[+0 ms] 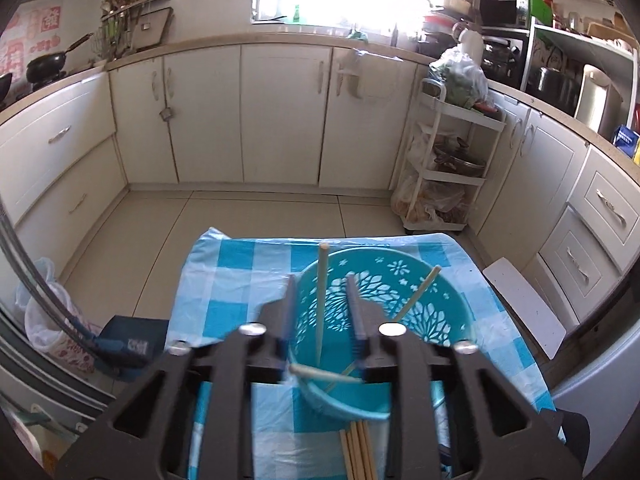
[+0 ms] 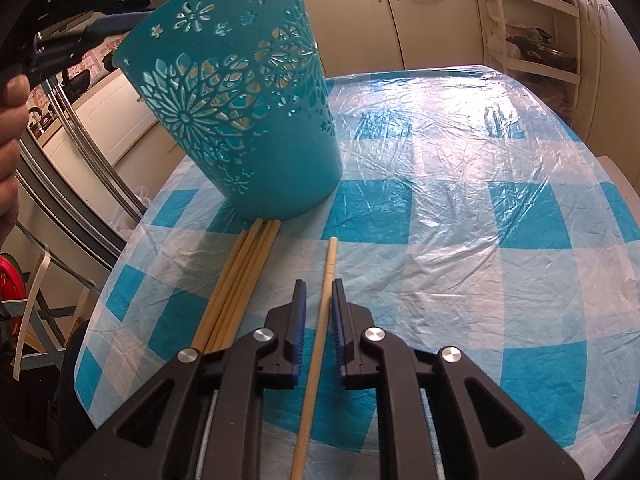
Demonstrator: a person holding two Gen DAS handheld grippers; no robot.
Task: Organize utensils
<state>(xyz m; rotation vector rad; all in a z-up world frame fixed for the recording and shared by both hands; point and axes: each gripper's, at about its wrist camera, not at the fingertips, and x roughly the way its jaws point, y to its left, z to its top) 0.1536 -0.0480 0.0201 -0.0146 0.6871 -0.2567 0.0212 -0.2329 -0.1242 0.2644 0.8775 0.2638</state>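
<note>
Left wrist view: left hand-held gripper sits over the rim of the teal basket, jaws part-way apart, nothing pressed between them. A loose chopstick lies across the near rim, apparently dropping in; no pad grips it. Two more chopsticks stand inside the basket, one upright, one leaning right. A chopstick bundle lies on the checked cloth of the counter, just in front of the basket. Right wrist view: right hand-held gripper is low over the counter, jaws narrow, straddling a single chopstick that lies on the cloth; the right pad looks in contact with it, a small gap shows on the left side, so no firm pinch is visible. The bundle is just left of it, tips touching the basket's base. The basket looks tilted toward the left side in this view, though the fisheye may exaggerate. Likely step: secure the single stick, then carry it to the basket. To do it well: close squarely on the shaft, lift clear of the bundle, tip the stick end-down and release only once its lower end is past the rim, so it does not bridge the opening. The left gripper should clear the opening first.
</note>
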